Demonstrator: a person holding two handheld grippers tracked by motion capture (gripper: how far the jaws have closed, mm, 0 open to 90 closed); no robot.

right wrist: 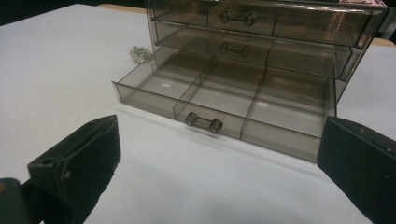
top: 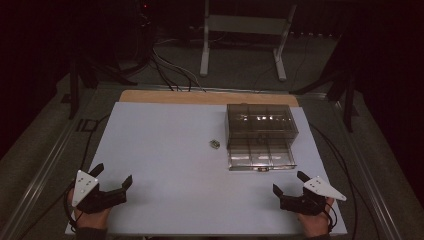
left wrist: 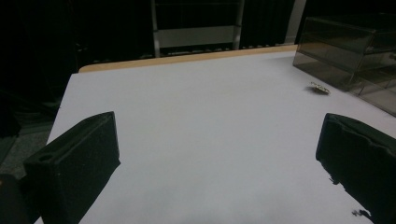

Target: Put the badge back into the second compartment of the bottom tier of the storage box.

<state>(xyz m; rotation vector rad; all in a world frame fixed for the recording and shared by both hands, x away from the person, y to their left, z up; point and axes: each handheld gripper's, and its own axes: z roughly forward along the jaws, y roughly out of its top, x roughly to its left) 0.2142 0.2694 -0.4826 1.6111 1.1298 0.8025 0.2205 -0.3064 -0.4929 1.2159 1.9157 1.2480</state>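
Note:
A smoky clear plastic drawer chest [top: 260,122] stands at the right of the white table top [top: 165,165]. Its bottom drawer [top: 261,159] is pulled out; in the right gripper view this drawer [right wrist: 224,100] has three bare compartments and a small handle [right wrist: 203,122]. A small greenish object [top: 214,144] lies on the table just left of the chest, also in the left gripper view [left wrist: 320,88] and the right gripper view [right wrist: 139,53]. My left gripper [top: 111,176] rests open at the near left edge. My right gripper [top: 290,183] rests open at the near right, in front of the drawer.
A wooden strip [top: 207,97] borders the table's far edge. Beyond it stand a white metal frame [top: 245,30] and cables [top: 172,70] on the dark floor. Black cables trail from both grippers off the table sides.

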